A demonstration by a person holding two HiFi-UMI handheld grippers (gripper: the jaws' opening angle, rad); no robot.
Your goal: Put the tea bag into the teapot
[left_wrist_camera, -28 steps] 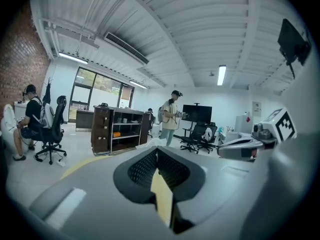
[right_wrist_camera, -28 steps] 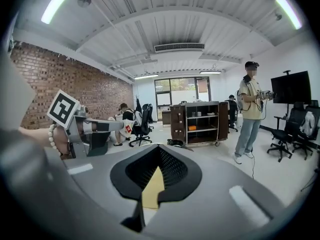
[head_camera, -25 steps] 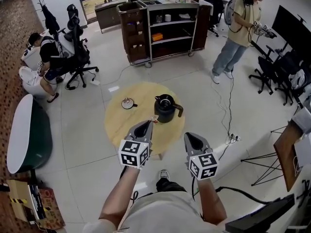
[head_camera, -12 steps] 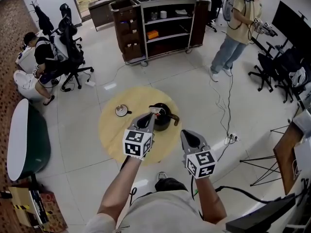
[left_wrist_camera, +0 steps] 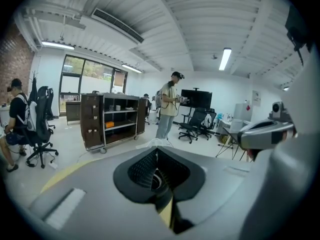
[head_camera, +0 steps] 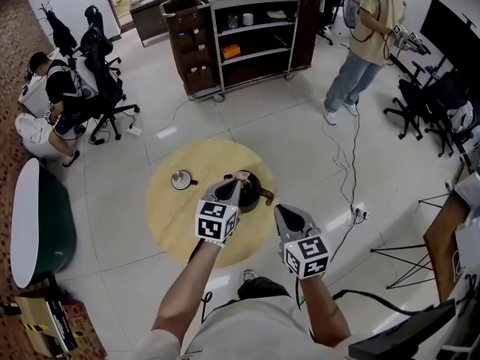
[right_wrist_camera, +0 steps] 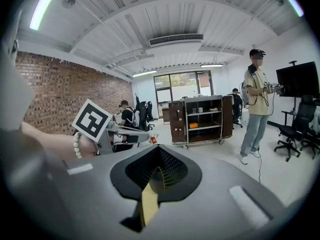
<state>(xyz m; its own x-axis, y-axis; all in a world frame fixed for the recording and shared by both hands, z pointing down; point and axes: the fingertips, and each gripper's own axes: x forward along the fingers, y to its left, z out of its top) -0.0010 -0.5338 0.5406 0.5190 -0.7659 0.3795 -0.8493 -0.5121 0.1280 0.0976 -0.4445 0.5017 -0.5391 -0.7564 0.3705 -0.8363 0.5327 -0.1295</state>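
A black teapot (head_camera: 253, 195) stands uncovered on the round wooden table (head_camera: 176, 216), and its lid (head_camera: 180, 179) lies to the left. My left gripper (head_camera: 237, 180) is shut on the tea bag (head_camera: 241, 176) and holds it just over the teapot's mouth. In the right gripper view the left gripper (right_wrist_camera: 148, 137) shows with the small red tag of the tea bag (right_wrist_camera: 153, 140) at its tip. In the left gripper view my left gripper (left_wrist_camera: 157, 150) has its jaws pressed together. My right gripper (head_camera: 282, 211) hangs shut and empty to the right of the pot, and its jaws (right_wrist_camera: 159, 149) meet at a point.
A dark shelf trolley (head_camera: 240, 36) stands beyond the table. A person (head_camera: 364, 43) stands at the back right, and another sits at the left (head_camera: 52, 88) by office chairs. A cable (head_camera: 352, 178) runs over the floor on the right. A green tub (head_camera: 37, 216) is at the left.
My left gripper has carried the tea bag forward from the table's near side to above the teapot. The right gripper stayed beside it.
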